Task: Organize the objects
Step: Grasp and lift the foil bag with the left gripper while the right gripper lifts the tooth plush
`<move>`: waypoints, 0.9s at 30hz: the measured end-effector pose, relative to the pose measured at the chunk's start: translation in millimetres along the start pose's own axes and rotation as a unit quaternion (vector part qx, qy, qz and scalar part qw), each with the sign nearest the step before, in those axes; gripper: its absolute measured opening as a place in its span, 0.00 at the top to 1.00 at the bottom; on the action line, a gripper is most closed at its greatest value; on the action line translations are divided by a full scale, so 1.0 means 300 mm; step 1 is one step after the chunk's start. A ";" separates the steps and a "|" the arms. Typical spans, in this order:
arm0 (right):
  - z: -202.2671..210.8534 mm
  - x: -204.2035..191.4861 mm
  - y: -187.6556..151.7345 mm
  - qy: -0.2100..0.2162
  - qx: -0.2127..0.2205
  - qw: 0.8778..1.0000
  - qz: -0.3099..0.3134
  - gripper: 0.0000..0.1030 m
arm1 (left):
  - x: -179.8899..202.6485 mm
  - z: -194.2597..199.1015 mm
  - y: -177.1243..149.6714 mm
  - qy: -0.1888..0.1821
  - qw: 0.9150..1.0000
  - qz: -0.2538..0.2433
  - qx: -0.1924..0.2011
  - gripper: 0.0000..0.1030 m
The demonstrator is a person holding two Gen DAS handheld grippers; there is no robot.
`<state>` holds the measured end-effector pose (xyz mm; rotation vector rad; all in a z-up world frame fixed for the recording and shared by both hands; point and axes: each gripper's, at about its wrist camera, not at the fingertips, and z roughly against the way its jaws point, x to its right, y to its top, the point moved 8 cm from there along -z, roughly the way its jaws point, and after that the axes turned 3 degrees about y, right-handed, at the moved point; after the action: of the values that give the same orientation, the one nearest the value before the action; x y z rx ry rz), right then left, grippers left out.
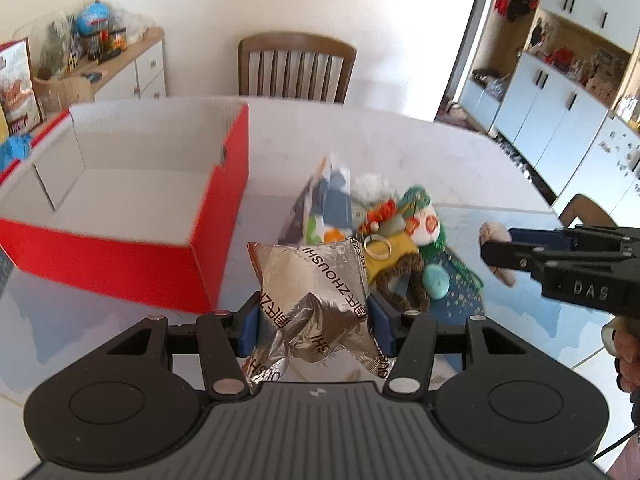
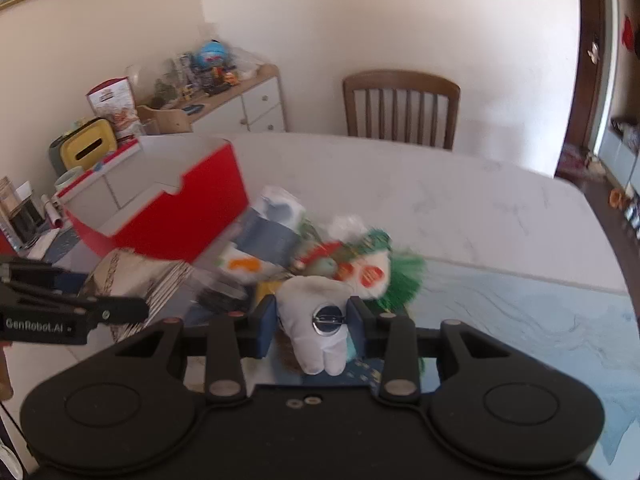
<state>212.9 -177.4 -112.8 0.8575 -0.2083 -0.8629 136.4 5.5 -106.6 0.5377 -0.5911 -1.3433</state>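
Got my left gripper point(image 1: 314, 320) clamped on a crinkled silver foil packet point(image 1: 316, 300) and my right gripper point(image 2: 312, 326) pinching a white tooth-shaped plush point(image 2: 316, 316), both above the white marble table point(image 2: 460, 200), near the red cardboard box point(image 1: 120, 256).

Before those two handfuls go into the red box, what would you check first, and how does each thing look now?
1. Left gripper jaws pinch the silver snack packet: ok.
2. Right gripper jaws clamp the white plush tooth: ok.
3. Red box open on top: ok.
4. Box floor free: ok as far as visible.
5. Both items clear of the toy pile: cannot tell.
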 end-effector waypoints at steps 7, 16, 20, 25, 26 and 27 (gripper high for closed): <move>0.023 -0.166 0.085 -0.001 0.011 1.000 0.028 0.65 | -0.114 0.071 0.080 -0.016 1.000 0.001 0.023 0.47; -0.026 -0.364 0.211 0.007 0.029 0.998 0.058 0.65 | -0.317 0.118 0.172 0.004 0.999 -0.003 0.049 0.47; -0.081 -0.443 0.255 0.009 0.030 0.997 0.070 0.65 | -0.424 0.099 0.190 0.017 0.999 0.002 0.044 0.47; -0.179 -0.549 0.304 0.015 0.020 0.996 0.086 0.65 | -0.559 0.079 0.241 0.028 0.999 0.006 0.042 0.47; -0.201 -0.568 0.314 0.018 0.017 0.996 0.088 0.65 | -0.585 0.070 0.252 0.030 0.999 0.009 0.040 0.47; -0.228 -0.588 0.326 0.020 0.013 0.996 0.092 0.65 | -0.610 0.058 0.265 0.032 0.999 0.009 0.037 0.47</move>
<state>187.7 26.7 -56.7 0.8644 -0.2592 -0.6725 159.9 197.8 -56.3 0.6308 -0.5935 -1.2857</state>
